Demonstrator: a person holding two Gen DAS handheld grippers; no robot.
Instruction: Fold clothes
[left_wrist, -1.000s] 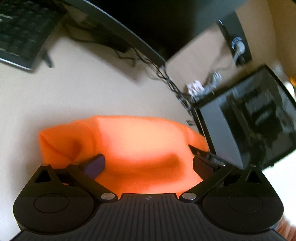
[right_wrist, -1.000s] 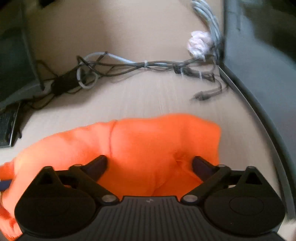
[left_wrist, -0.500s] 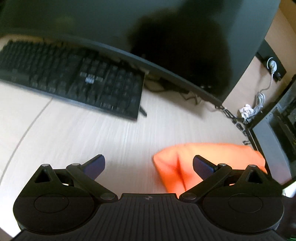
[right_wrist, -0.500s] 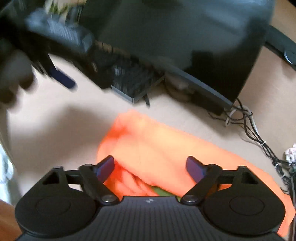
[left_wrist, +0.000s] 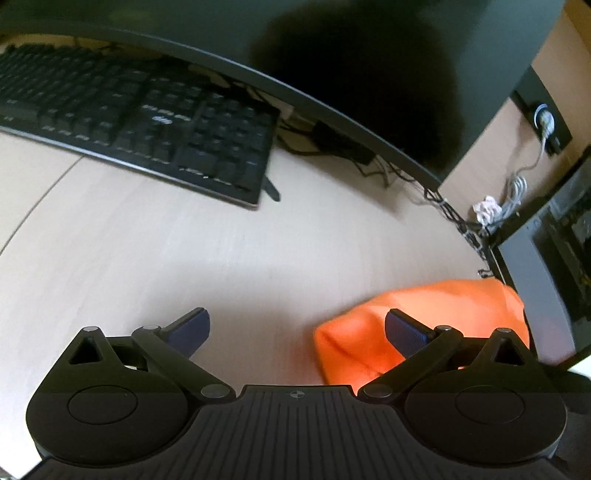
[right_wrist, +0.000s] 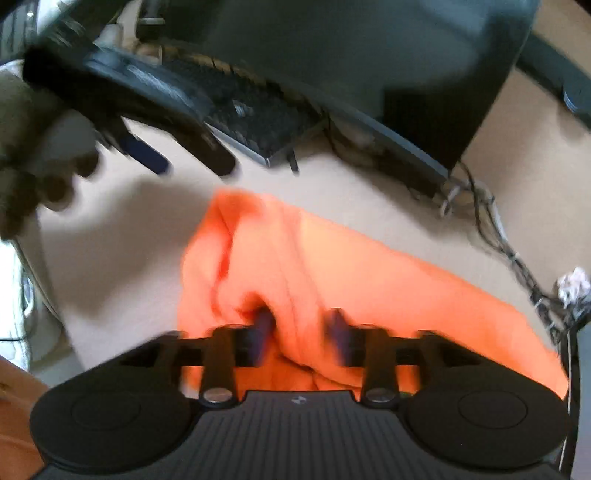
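Observation:
An orange garment (right_wrist: 332, 273) lies bunched on the light wooden desk (left_wrist: 184, 258); it also shows low right in the left wrist view (left_wrist: 424, 314). My right gripper (right_wrist: 301, 332) is closing on a raised fold of the orange cloth, its jaws blurred and a fold's width apart. My left gripper (left_wrist: 297, 328) is open and empty above bare desk, left of the garment's edge. It also shows in the right wrist view (right_wrist: 177, 155), held in a hand at upper left.
A black keyboard (left_wrist: 140, 122) lies at the back left under a dark curved monitor (left_wrist: 332, 55). Tangled cables (right_wrist: 491, 229) and a crumpled tissue (left_wrist: 487, 210) lie at the back right. A dark computer case (left_wrist: 554, 258) stands at the right.
My left gripper has left the garment and moved off to the left, open. My right gripper has swung round over the cloth and its jaws have narrowed on a fold.

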